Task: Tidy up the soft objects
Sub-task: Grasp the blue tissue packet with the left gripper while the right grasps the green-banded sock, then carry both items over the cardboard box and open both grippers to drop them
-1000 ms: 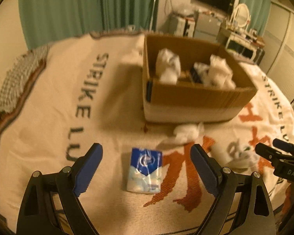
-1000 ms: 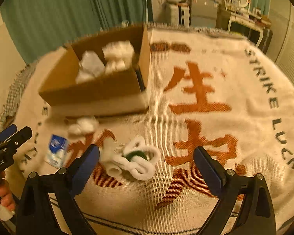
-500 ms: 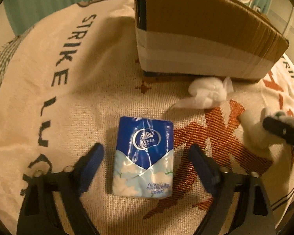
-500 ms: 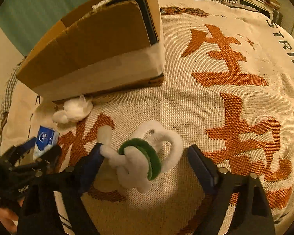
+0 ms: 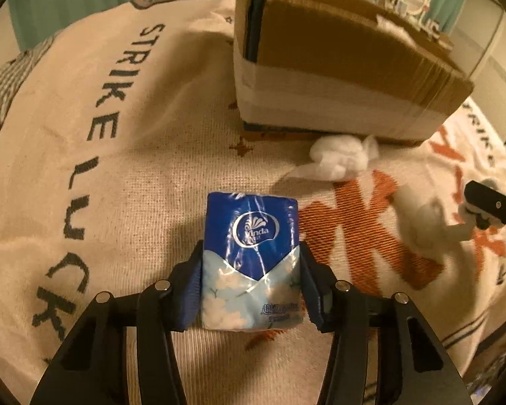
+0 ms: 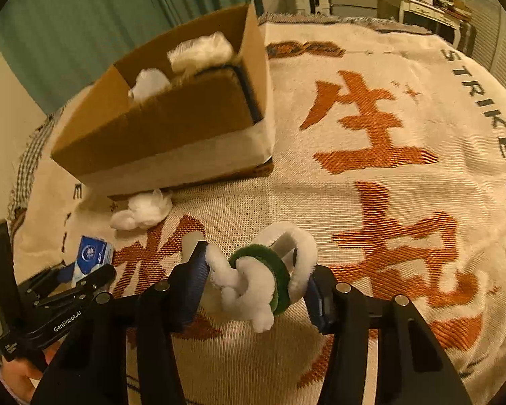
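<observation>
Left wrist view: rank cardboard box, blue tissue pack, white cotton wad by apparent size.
1. cardboard box, largest by far, though farthest away.
2. blue tissue pack, between the left tongs and nearest the lens, so it looks inflated.
3. white cotton wad, smallest; true size against the pack is unsure.

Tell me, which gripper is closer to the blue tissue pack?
Left. The left gripper has just closed around the tissue pack; the right gripper is off to its side, squeezing the fluffy white-and-green toy.

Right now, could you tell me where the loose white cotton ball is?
In the left wrist view the cotton ball lies on the blanket, right against the cardboard box's near side, beyond the tissue pack.
</observation>
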`<control>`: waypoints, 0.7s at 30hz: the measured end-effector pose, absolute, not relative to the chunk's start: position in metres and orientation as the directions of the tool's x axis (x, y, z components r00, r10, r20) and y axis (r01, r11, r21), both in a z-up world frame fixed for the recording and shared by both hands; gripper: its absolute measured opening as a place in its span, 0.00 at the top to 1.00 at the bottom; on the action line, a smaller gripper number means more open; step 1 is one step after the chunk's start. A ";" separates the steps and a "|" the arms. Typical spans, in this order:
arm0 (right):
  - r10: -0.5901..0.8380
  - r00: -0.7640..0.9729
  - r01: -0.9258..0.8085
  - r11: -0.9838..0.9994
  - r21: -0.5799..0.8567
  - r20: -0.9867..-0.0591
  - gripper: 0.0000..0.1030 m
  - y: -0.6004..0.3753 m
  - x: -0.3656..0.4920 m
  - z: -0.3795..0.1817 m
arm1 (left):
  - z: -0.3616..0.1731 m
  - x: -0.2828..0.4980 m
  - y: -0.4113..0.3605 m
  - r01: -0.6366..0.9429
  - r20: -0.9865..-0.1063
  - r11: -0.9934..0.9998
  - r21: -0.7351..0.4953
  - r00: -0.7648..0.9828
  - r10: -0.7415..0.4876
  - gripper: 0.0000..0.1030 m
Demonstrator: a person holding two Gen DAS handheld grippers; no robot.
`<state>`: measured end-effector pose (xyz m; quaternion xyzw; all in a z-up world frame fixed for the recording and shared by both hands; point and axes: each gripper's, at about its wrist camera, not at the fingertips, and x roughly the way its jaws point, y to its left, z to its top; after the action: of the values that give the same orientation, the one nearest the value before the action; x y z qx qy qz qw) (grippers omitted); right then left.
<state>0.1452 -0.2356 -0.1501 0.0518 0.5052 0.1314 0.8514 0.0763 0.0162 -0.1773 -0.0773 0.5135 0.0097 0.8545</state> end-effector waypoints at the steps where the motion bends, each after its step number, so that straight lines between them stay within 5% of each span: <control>1: 0.277 0.463 -0.169 0.960 0.222 -0.842 0.51 -0.238 0.143 -0.144 | -0.170 0.073 0.017 -0.093 -0.873 0.987 -0.130 0.483 -0.069 0.52; 21: 0.386 0.648 -0.348 0.917 0.195 -0.657 0.51 -0.207 0.091 0.009 | -0.028 0.054 -0.015 0.068 -0.697 0.994 -0.080 0.710 -0.105 0.52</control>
<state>0.0912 -0.2071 0.0093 0.0255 0.3675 0.2022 0.9074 0.0537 -0.0153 -0.0276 -0.0244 0.3780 -0.0468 0.9243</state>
